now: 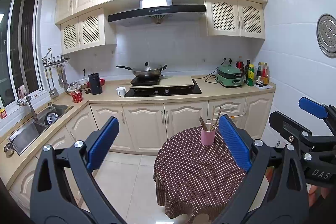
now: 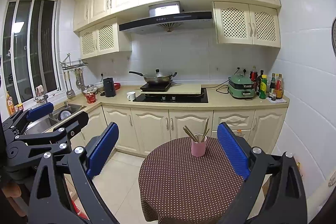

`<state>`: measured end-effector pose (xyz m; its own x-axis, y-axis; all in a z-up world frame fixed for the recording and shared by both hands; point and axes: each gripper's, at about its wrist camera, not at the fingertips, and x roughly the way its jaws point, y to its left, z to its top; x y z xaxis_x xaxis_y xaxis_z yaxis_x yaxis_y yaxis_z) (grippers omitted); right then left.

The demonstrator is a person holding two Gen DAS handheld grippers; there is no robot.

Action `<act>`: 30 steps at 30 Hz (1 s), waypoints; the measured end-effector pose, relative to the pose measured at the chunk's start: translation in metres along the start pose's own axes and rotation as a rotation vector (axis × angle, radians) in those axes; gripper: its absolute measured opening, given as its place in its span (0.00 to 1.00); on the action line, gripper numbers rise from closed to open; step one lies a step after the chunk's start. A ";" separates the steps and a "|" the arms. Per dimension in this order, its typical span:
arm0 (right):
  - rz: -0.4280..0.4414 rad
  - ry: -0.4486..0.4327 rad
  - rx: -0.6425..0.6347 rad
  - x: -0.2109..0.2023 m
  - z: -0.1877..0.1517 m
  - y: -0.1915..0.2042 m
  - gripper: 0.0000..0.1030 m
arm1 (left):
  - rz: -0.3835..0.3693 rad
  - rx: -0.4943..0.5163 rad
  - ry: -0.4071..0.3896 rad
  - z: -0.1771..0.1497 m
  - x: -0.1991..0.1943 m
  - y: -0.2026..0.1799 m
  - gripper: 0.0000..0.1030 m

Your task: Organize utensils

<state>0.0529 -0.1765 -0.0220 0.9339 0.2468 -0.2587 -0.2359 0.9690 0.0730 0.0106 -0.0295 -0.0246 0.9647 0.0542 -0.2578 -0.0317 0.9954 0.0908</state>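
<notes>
Chopsticks (image 2: 196, 133) stand bunched in the pink cup (image 2: 198, 147) on the dotted tablecloth (image 2: 189, 177), nothing loose around it, so the sorting looks finished. Your left gripper (image 1: 168, 144) and right gripper (image 2: 168, 148) hang spread wide, empty.

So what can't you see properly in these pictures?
- Left view: inside the pink cup, its wall hides the lower ends of the chopsticks.
- Right view: how many chopsticks; too small and bunched.
- Both views: the table's near edge, cut off by the frame and gripper arms.
- Left view: the bottle labels; too small.
</notes>
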 end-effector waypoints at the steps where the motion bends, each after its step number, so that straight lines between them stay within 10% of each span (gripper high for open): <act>1: 0.000 0.001 0.001 0.001 0.000 0.000 0.89 | 0.001 0.001 0.000 0.000 0.000 0.000 0.91; 30: -0.007 0.017 0.016 0.027 0.000 0.008 0.89 | 0.003 0.006 0.026 -0.001 0.033 0.010 0.91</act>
<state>0.0761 -0.1623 -0.0284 0.9308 0.2400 -0.2757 -0.2247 0.9706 0.0863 0.0418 -0.0178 -0.0330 0.9574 0.0593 -0.2826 -0.0328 0.9947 0.0977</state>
